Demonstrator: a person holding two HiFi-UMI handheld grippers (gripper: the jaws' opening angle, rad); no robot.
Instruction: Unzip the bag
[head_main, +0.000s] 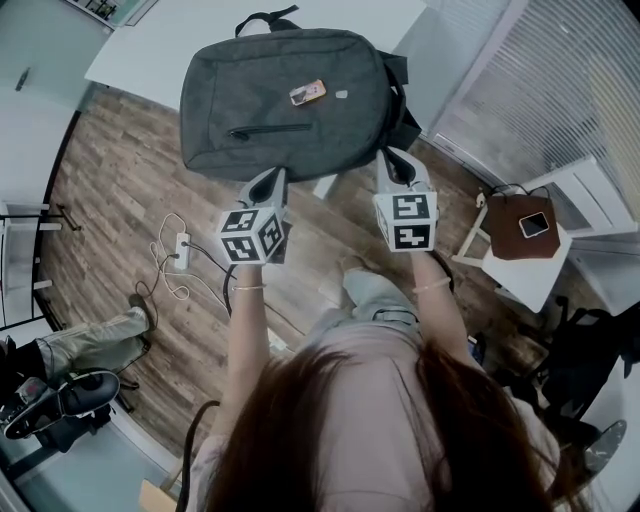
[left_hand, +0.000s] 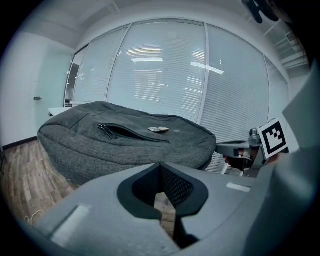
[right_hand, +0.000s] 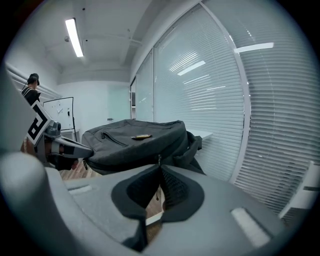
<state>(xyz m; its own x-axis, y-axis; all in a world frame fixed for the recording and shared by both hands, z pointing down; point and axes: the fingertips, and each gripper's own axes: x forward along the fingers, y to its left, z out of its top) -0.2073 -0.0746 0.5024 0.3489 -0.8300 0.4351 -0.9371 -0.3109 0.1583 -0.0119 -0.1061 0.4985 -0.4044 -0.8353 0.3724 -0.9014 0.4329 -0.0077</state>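
Observation:
A grey backpack lies flat on a white table; its front pocket zip is closed. In the left gripper view the backpack lies a little beyond my left gripper, whose jaws are shut with nothing between them. From above, my left gripper hangs at the bag's near edge. My right gripper reaches the bag's near right corner. In the right gripper view its jaws are shut, and a thin zipper pull sticks up from between the tips, against the backpack.
A small tag lies on top of the bag. On the wooden floor below are a power strip with cables and an office chair. A small white table with a brown pouch stands to the right, by the window blinds.

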